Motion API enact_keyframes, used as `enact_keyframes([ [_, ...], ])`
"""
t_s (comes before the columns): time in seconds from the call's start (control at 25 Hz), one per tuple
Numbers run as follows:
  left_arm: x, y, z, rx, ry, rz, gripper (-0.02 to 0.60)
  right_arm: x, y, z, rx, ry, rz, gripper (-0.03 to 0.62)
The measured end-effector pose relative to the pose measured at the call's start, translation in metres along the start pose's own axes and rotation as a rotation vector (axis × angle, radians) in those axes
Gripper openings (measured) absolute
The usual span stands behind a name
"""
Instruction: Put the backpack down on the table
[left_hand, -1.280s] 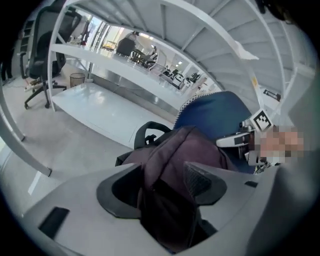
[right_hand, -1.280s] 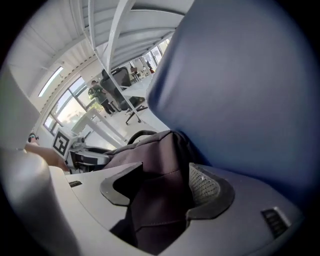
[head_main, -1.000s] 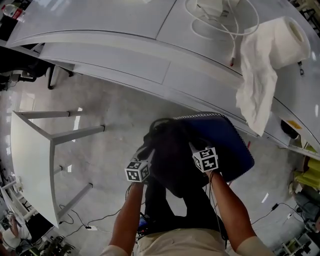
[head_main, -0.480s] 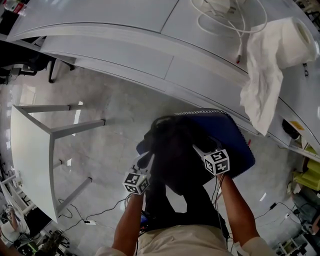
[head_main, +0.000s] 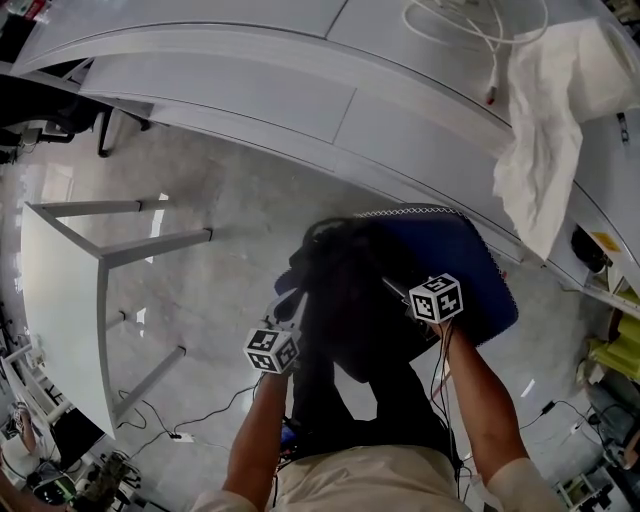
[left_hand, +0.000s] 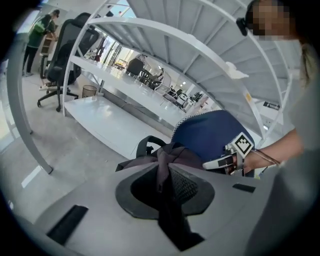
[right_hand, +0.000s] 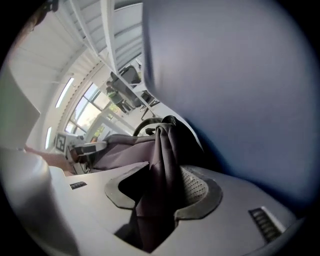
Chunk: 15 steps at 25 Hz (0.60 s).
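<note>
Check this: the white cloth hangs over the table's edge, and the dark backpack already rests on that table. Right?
No. The white cloth does hang over the table edge, but the backpack is off that table, in front of it; see the head view.

Backpack (head_main: 345, 300): black, soft, sagging. Hanging between both grippers in front of person's legs. Carry loop standing up at top.

Left hand-held gripper (left_hand: 167, 186): pinching narrow fold of dark fabric, jaws having just been closing on it.

Right hand-held gripper (right_hand: 159, 197): gripping thicker fold on opposite side, jaws having just been closing, fabric filling gap between them.

Desk (head_main: 200, 40): white, long, curving across top of head view. Lying beyond backpack, not touching it.
</note>
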<state>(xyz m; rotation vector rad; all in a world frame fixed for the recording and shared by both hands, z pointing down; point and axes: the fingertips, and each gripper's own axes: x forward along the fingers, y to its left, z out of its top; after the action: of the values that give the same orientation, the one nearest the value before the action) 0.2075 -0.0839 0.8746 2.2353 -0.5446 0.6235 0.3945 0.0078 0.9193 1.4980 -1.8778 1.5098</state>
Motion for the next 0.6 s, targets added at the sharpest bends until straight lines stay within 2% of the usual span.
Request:
enact_keyframes([
  [0.12,-0.005,-0.019,0.002,0.064,0.015,0.036,0.051,-0.027,0.011,-0.002,-0.103,-0.054,-0.074,0.168],
  [0.28,-0.032,-0.048,0.003,0.109,-0.009,0.058,0.049,-0.069,0.035,-0.007,-0.163,-0.135,-0.127,0.155],
  [0.6,-0.104,-0.091,0.028,0.25,-0.127,0.093,0.045,-0.128,0.098,0.005,-0.287,-0.264,-0.109,0.14],
])
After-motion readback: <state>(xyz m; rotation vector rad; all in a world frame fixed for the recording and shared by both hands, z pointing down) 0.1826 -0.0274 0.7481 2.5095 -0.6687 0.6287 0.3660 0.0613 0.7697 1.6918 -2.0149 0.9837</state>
